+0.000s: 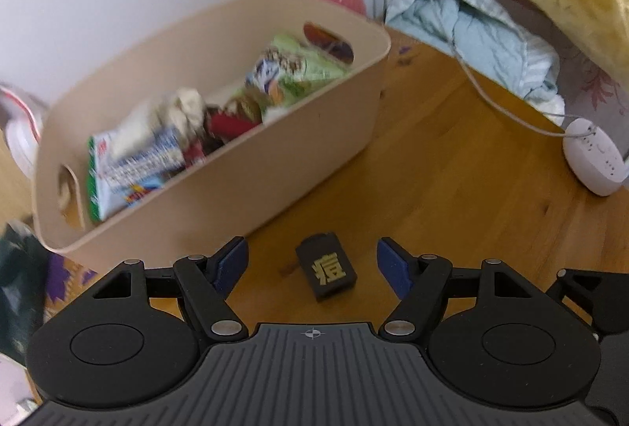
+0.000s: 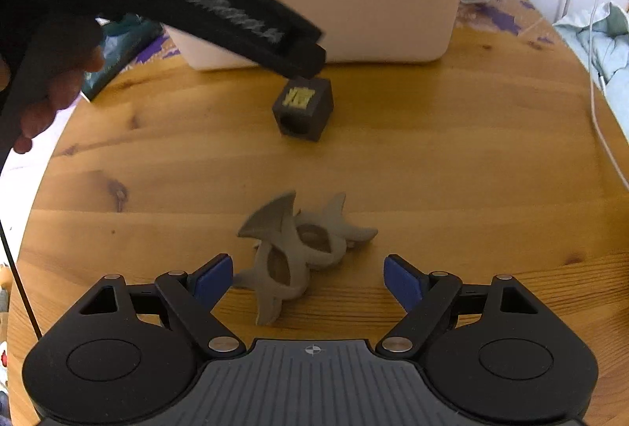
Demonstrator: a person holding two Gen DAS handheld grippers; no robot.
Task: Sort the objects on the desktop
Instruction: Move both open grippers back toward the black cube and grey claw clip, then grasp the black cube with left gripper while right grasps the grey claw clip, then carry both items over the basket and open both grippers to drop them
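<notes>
both claws wide open: left gripper (image 1: pixel 312 265) straddles the black cube (image 1: pixel 327 273) just beside the beige bin (image 1: pixel 275 158). centre it, then squeeze. right gripper (image 2: pixel 308 278) over the grey spiky toy (image 2: pixel 298 249).

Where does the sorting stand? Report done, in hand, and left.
Done: the bin already holds snack packets. In hand: nothing is gripped; the left tool stands open around the black cube, and the right tool stands open around the grey spiky toy, pads clear of both. Left: both pieces are still on the table, to be grasped and moved to the bin.
</notes>
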